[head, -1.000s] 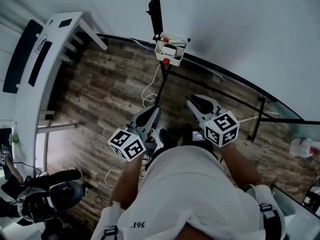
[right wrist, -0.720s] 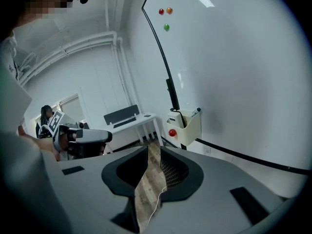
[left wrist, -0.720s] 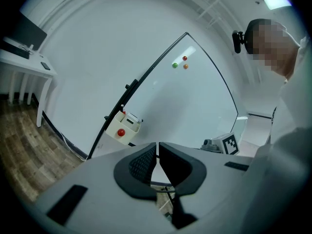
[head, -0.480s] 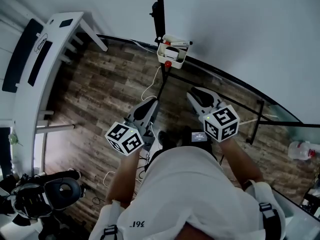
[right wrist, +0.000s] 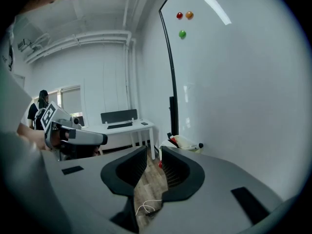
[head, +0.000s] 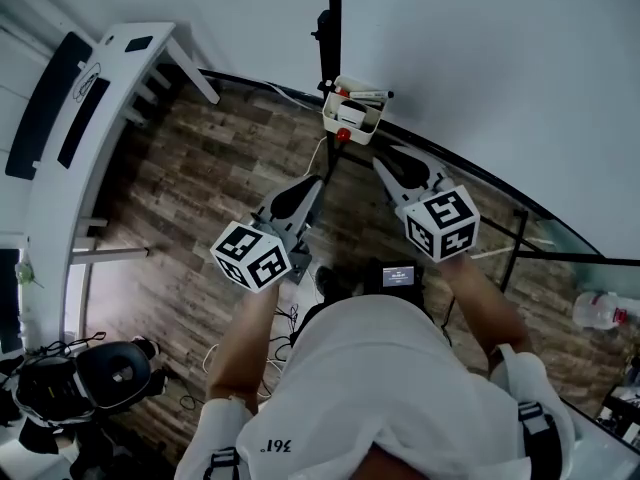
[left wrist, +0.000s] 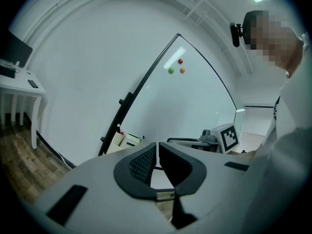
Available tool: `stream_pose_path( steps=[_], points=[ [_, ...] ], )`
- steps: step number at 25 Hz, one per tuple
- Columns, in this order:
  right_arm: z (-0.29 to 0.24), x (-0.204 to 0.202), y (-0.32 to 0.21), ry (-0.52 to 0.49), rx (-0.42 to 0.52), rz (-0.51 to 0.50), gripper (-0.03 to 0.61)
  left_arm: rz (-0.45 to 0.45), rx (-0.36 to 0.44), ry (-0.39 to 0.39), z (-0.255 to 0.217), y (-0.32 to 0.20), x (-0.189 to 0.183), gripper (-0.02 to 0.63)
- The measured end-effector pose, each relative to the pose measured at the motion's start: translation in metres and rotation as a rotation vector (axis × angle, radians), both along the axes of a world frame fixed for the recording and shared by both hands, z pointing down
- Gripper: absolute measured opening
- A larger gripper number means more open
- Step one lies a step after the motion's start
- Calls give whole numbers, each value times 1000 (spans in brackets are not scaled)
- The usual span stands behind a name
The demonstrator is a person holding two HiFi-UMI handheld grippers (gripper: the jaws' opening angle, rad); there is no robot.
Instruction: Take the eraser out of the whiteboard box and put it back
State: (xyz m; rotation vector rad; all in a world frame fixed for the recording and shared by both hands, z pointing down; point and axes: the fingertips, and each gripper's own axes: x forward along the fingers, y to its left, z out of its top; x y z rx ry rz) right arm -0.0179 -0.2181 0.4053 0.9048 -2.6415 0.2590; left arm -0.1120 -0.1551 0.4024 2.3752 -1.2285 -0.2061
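Eraser lies in the whiteboard box beside markers, white desk well apart. Left gripper is closed, empty. Right gripper is slightly parted, just opening, empty. Both are nearer the box than before.

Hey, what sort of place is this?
Probably an office or lab room: a large whiteboard with coloured magnets, a white desk carrying a keyboard, and a wood-pattern floor.
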Motion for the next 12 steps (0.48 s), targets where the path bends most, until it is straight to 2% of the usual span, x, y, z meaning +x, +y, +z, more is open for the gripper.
stream_pose_path(
  steps=[12],
  points=[
    [11,-20,-40,35,-2,38,107,-4,-2,-51,6,-42,-6,6]
  ],
)
